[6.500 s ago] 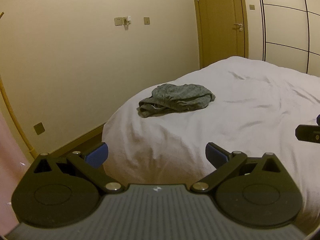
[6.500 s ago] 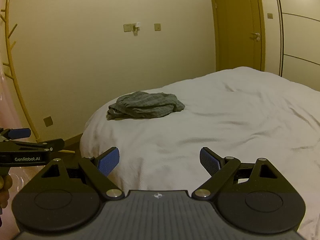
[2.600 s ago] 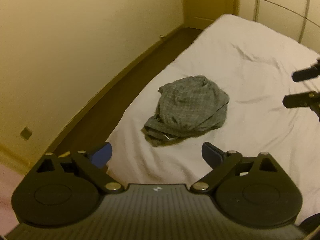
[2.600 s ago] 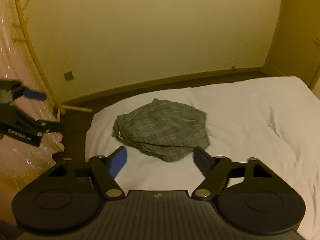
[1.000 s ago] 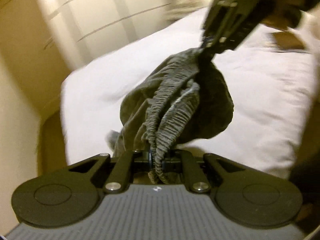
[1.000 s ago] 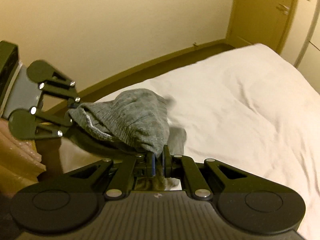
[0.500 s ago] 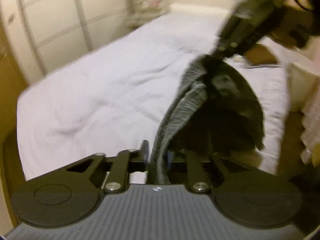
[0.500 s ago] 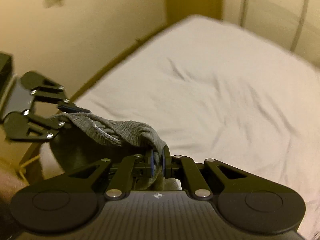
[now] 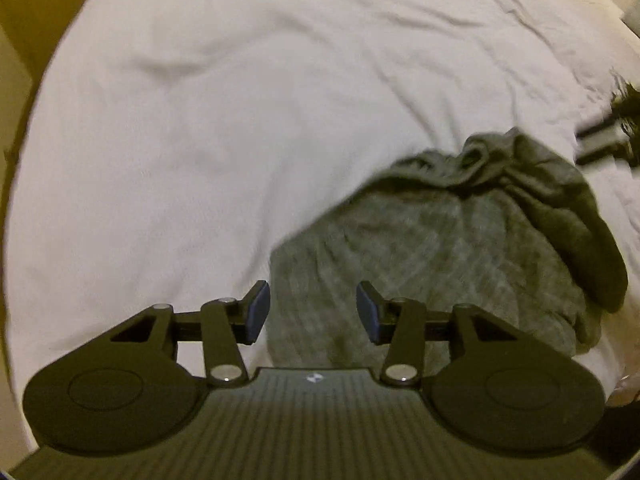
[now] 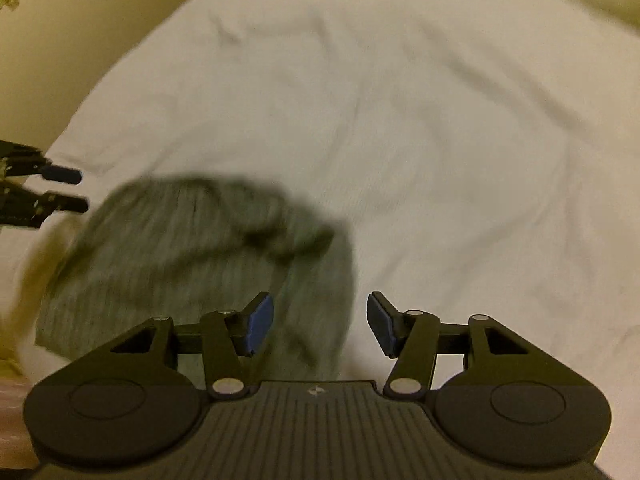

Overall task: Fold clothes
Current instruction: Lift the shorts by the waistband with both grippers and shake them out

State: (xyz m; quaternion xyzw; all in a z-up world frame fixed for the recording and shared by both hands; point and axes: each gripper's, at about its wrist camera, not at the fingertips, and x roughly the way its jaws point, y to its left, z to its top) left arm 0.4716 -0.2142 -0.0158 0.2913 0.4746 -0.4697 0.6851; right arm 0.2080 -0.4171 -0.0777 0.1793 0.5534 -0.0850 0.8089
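Note:
A grey knit garment [image 9: 448, 248] lies spread and rumpled on the white bed [image 9: 200, 120], near its front edge. My left gripper [image 9: 313, 312] is open just above the garment's near left corner, with nothing between its blue pads. In the right wrist view the same garment [image 10: 192, 248] looks blurred, and my right gripper [image 10: 320, 322] is open over its right edge. The left gripper's fingertips [image 10: 60, 188] show at the left border there. The right gripper's fingers [image 9: 604, 140] show at the right border of the left wrist view.
The white bedcover [image 10: 440, 140] stretches wide and wrinkled beyond the garment. A yellowish wall [image 10: 60, 40] and a strip of dark floor [image 9: 24, 20] border the bed on the left.
Half a second ago both grippers were shut on the garment and held it in the air. Both have let go and opened, and the garment has dropped onto the bed.

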